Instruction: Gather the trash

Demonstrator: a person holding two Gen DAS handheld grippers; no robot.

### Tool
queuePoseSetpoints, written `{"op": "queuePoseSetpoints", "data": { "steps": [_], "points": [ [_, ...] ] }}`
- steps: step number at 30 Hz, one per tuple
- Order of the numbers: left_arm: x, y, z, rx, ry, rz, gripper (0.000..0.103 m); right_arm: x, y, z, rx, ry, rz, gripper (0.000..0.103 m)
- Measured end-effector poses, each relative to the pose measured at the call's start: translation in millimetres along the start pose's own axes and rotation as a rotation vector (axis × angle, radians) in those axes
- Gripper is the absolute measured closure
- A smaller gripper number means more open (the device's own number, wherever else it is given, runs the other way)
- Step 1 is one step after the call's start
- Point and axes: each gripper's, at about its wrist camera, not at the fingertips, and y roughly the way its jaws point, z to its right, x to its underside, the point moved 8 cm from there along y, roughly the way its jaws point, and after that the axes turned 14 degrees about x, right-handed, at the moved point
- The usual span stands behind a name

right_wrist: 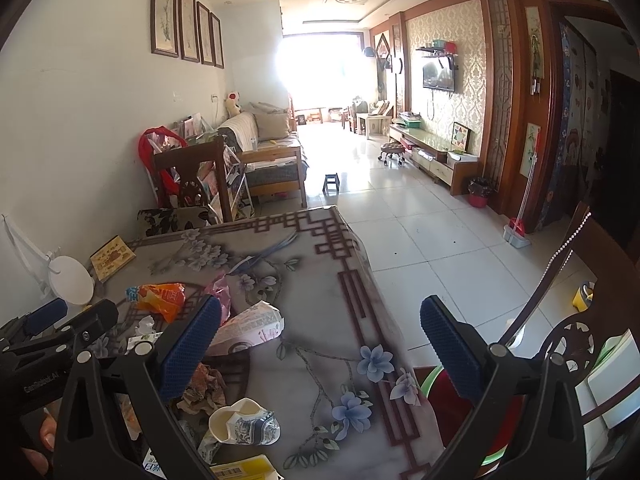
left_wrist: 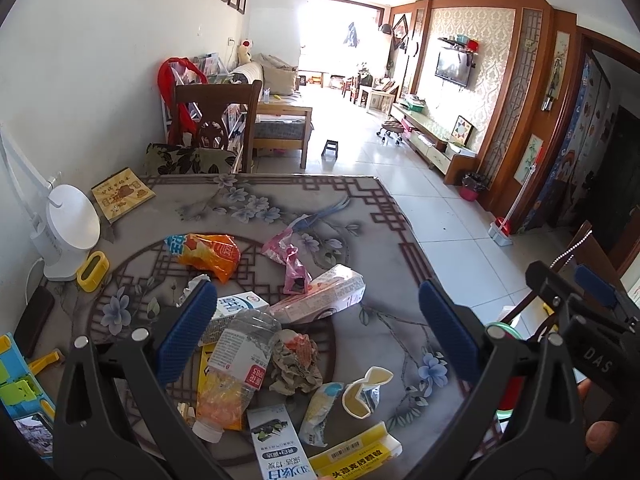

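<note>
A: Since the litter sits heaped in the middle of the surface (left_wrist: pixel 384 200), which piece does the next pick turn on?

B: My guess is the bottle (left_wrist: pixel 236 364). In the left wrist view it lies just below the left claw (left_wrist: pixel 320 328), at about 7 o'clock from the gap between the pads, with its long axis running from 1 o'clock at the base down to 7 o'clock at the cap.

A: And how does it look?

B: Clear plastic, crushed, on its side, a white label with a red patch, something orange inside. It will likely give and slip under a pinch.

A: What lies around it?

B: A crumpled paper wad (left_wrist: pixel 294 364) touches it at 3 o'clock, a pink carton (left_wrist: pixel 320 300) lies near at 1 o'clock, a torn cup (left_wrist: pixel 364 392) sits further out at 4 o'clock, and an orange bag (left_wrist: pixel 208 256) lies beyond at 12 o'clock.

A: Which arm is nearer?

B: The left, I'd say. Its claw is spread wide with nothing between the pads. The right claw (right_wrist: pixel 320 344) is spread and empty too, but it hangs over the surface's right edge, so the heap lies off at its 9 o'clock.

A: Any bin?

B: I can't make one out for certain.
</note>
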Motion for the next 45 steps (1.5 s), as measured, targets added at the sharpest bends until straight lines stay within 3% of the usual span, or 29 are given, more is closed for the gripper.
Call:
{"op": "queuePoseSetpoints", "data": {
  "steps": [36, 45],
  "points": [
    [0, 1, 0, 0.004, -0.025, -0.014, 0.004, 8, 2, -3, 0.000, -0.008, -0.007, 0.007],
    [0, -1, -8, -0.004, -0.034, 0.003, 0.004, 19, 10, 0, -0.011, -0.040, -0.054, 0.007]
  ]
}}
